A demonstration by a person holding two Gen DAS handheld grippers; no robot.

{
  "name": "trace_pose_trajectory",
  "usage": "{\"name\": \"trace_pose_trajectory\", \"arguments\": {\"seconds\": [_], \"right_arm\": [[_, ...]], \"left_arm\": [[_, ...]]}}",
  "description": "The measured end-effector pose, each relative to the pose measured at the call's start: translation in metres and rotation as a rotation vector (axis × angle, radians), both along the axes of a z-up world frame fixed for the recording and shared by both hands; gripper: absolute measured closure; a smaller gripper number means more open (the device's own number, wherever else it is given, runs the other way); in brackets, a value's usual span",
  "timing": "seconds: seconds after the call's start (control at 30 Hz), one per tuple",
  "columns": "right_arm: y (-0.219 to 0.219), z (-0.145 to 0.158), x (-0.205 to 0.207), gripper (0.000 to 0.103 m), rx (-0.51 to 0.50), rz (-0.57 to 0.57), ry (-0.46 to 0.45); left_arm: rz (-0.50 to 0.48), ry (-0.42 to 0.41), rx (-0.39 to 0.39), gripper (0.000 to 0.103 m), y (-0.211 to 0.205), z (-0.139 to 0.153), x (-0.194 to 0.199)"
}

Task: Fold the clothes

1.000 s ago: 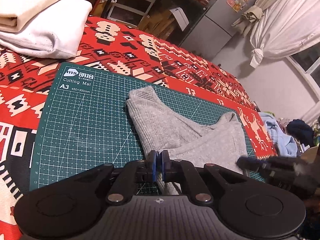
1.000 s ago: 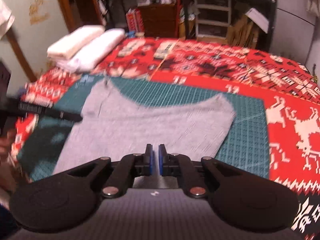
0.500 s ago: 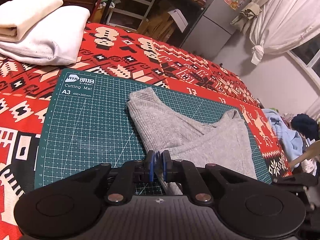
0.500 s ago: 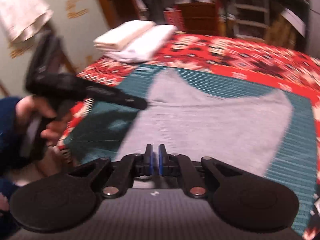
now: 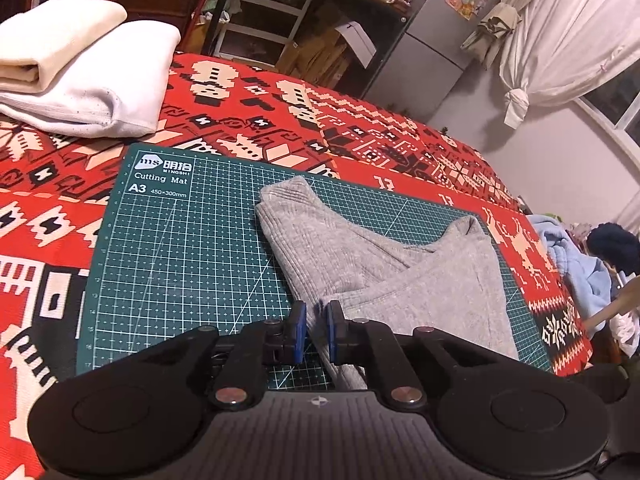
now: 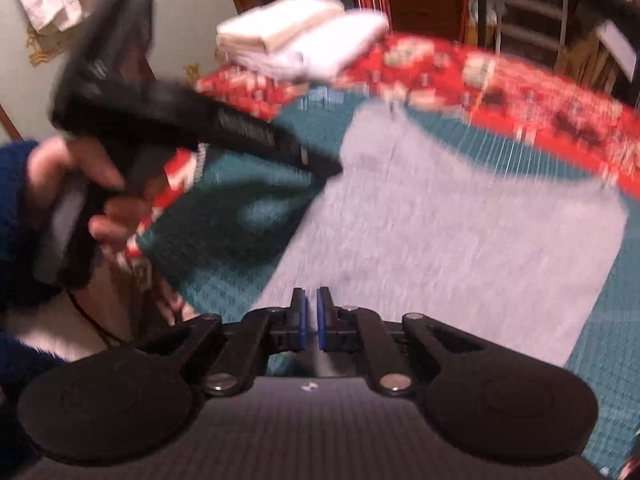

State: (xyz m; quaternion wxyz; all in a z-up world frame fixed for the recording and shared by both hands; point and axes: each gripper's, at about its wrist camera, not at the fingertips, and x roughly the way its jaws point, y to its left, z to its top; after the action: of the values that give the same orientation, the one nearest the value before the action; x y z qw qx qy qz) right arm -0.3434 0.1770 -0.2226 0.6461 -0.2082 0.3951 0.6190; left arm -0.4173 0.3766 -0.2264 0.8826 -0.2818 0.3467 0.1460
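A grey knit garment (image 5: pixel 400 272) lies on the green cutting mat (image 5: pixel 180 260), with one side folded over the other. My left gripper (image 5: pixel 316 320) hovers low at the garment's near left edge. Its blue pads stand a narrow gap apart, and the cloth edge runs under that gap. The right wrist view is blurred. In it the garment (image 6: pixel 460 220) spreads ahead of my right gripper (image 6: pixel 312 312), which is shut with nothing seen between its pads. There a hand (image 6: pixel 48 176) holds the left gripper (image 6: pixel 332 168), with its tip at the garment's left edge.
Two folded white towels (image 5: pixel 80 80) lie at the far left on the red patterned blanket (image 5: pixel 360 128). A pile of blue clothes (image 5: pixel 576 264) sits beyond the mat's right side. Shelves and a fridge stand behind the bed.
The left gripper's pads have parted slightly. The right gripper has swung to the left, bringing the hand and the left gripper into its view. The garment has not moved.
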Motion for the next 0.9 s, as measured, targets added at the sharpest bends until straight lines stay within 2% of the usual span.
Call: {"name": "trace_pose_trajectory", "arguments": {"seconds": [0.1, 0.27, 0.43, 0.57, 0.63, 0.77, 0.83, 0.9], "right_arm": [[-0.010, 0.007, 0.002, 0.097, 0.016, -0.013, 0.009], [-0.033, 0.023, 0.032, 0.096, 0.042, -0.135, -0.001], [-0.033, 0.007, 0.047, 0.096, -0.002, -0.180, 0.039], [-0.036, -0.005, 0.037, 0.096, -0.043, -0.168, 0.011], [-0.042, -0.005, 0.035, 0.096, -0.053, -0.158, 0.015], [-0.063, 0.008, 0.035, 0.096, 0.001, -0.182, 0.002], [-0.067, 0.005, 0.041, 0.096, -0.027, -0.228, -0.010], [-0.071, -0.003, 0.048, 0.096, -0.057, -0.266, 0.024]], "left_arm": [[-0.004, -0.013, 0.018, 0.094, -0.002, 0.007, -0.009], [-0.036, -0.024, 0.033, 0.094, -0.013, 0.024, -0.025], [-0.173, -0.092, -0.057, 0.094, -0.044, 0.032, -0.014], [-0.261, 0.004, -0.078, 0.094, -0.070, 0.013, 0.010], [-0.277, 0.064, -0.045, 0.097, -0.081, 0.003, 0.013], [-0.253, 0.050, -0.059, 0.097, -0.084, 0.001, 0.005], [-0.241, 0.047, -0.073, 0.097, -0.080, 0.000, 0.003], [-0.235, 0.046, -0.074, 0.097, -0.080, -0.001, 0.002]]}}
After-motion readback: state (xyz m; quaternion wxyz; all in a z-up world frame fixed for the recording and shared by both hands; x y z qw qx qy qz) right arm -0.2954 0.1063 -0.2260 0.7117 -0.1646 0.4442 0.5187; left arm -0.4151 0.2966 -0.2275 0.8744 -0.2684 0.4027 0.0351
